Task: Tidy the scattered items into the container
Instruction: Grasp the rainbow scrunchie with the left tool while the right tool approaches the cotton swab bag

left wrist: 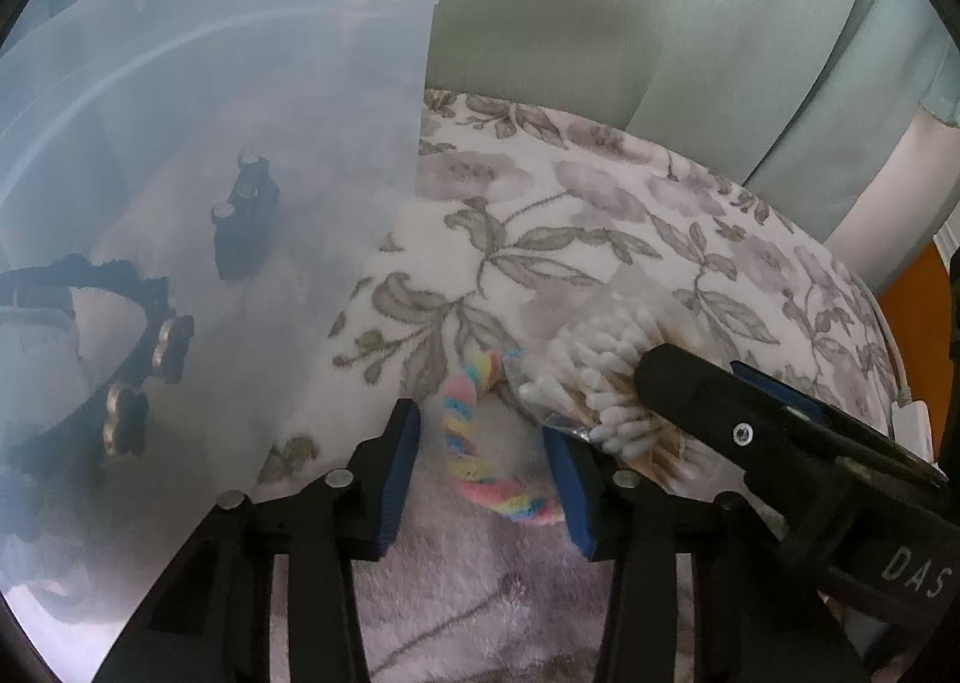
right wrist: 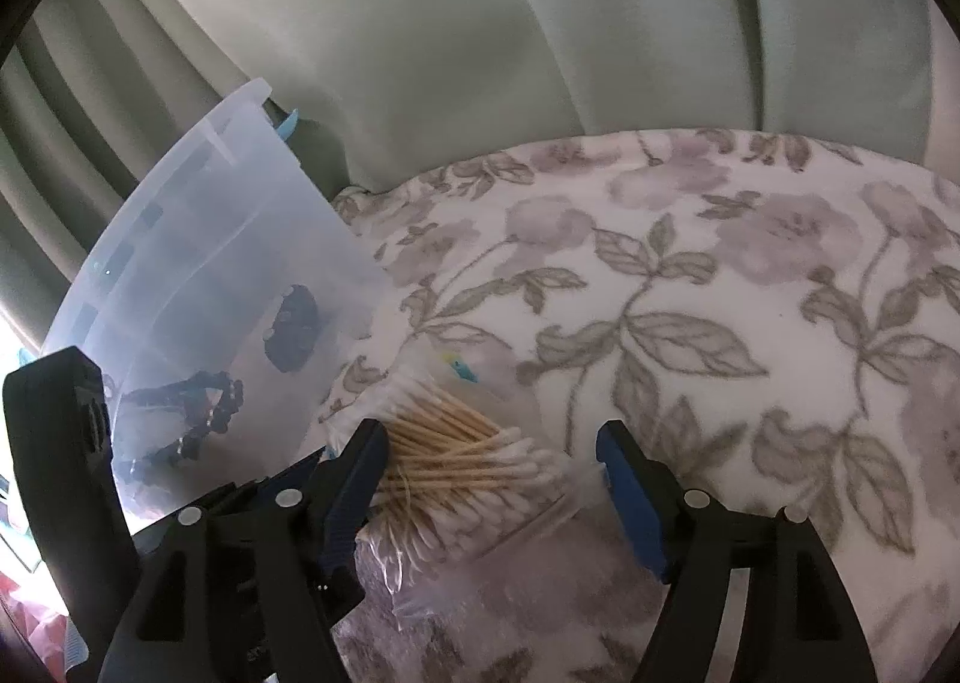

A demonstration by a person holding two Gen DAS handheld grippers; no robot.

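Note:
A rainbow twisted band lies on the floral blanket between the blue pads of my left gripper, which stands open around it with a gap on either side. Just to its right lies a clear bag of cotton swabs. My right gripper is open over that bag: its left finger rests against the bag and its right pad stands well clear. In the left wrist view the right gripper comes in from the right over the swabs. The translucent container stands to the left.
Inside the container lie a black studded band and a small black clip. The floral blanket stretches away to the right. Pale green curtains hang behind it. A white cable and plug lie at the blanket's right edge.

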